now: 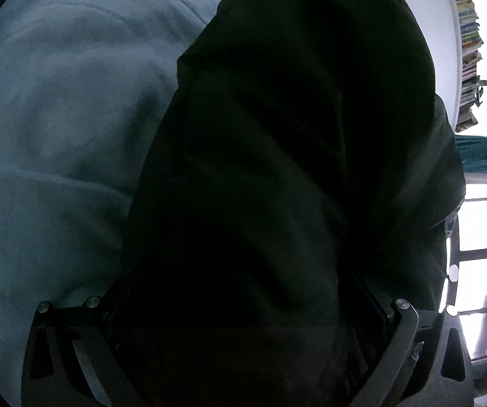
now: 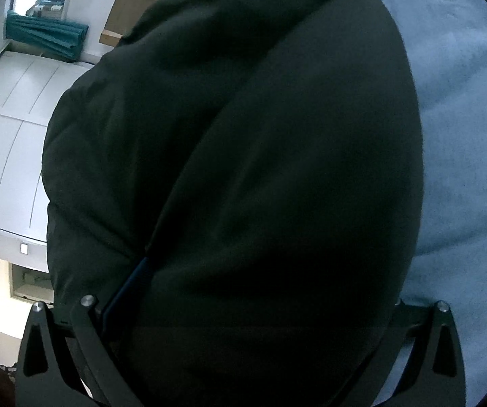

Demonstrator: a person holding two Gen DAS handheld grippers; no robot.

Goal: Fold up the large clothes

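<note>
A large dark, near-black garment fills most of the left wrist view and drapes over my left gripper, hiding its fingertips; only the linkage at the base shows. The same dark garment fills the right wrist view and covers my right gripper as well. A blue finger pad shows at the left edge of the cloth. Both grippers appear closed on the fabric, which hangs bunched in front of the cameras.
A light blue-grey bed cover lies under the garment and also shows in the right wrist view. Windows, a stack of books, teal curtain and white cabinets stand beyond.
</note>
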